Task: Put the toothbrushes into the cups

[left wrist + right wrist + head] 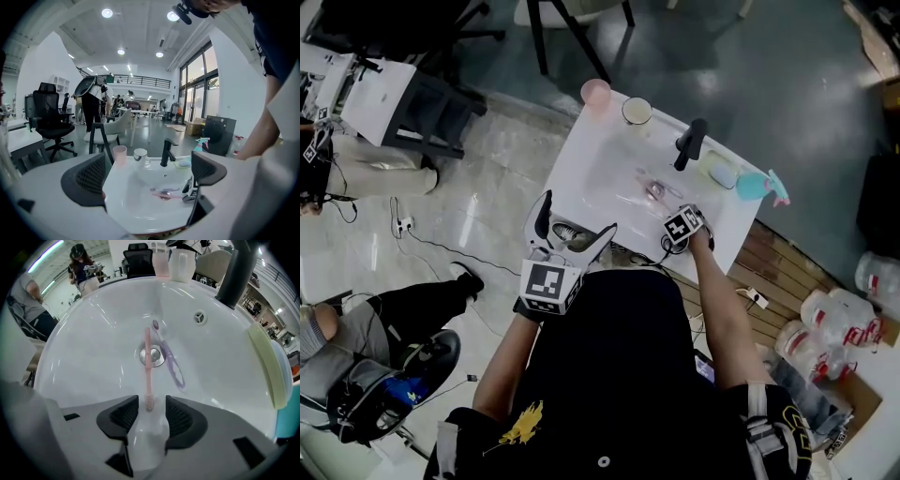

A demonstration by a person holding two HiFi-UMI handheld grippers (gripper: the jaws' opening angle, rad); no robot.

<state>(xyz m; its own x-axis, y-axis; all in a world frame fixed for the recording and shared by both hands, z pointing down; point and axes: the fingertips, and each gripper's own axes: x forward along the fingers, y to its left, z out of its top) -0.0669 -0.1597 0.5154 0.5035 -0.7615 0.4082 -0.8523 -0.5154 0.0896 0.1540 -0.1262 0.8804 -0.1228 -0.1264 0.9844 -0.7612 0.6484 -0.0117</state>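
White sink basin [93, 333] is occupied by the pink toothbrush [148, 371], laid over the drain [158, 357] beside the purple toothbrush [171, 364]. Its bristle head is bracketed, untouched, by the narrowly parted jaws of the right gripper [152, 405]. The left gripper [150, 171] is held wide apart and empty. A pink cup [161, 261] and white cup [181, 261] are set on the far rim.
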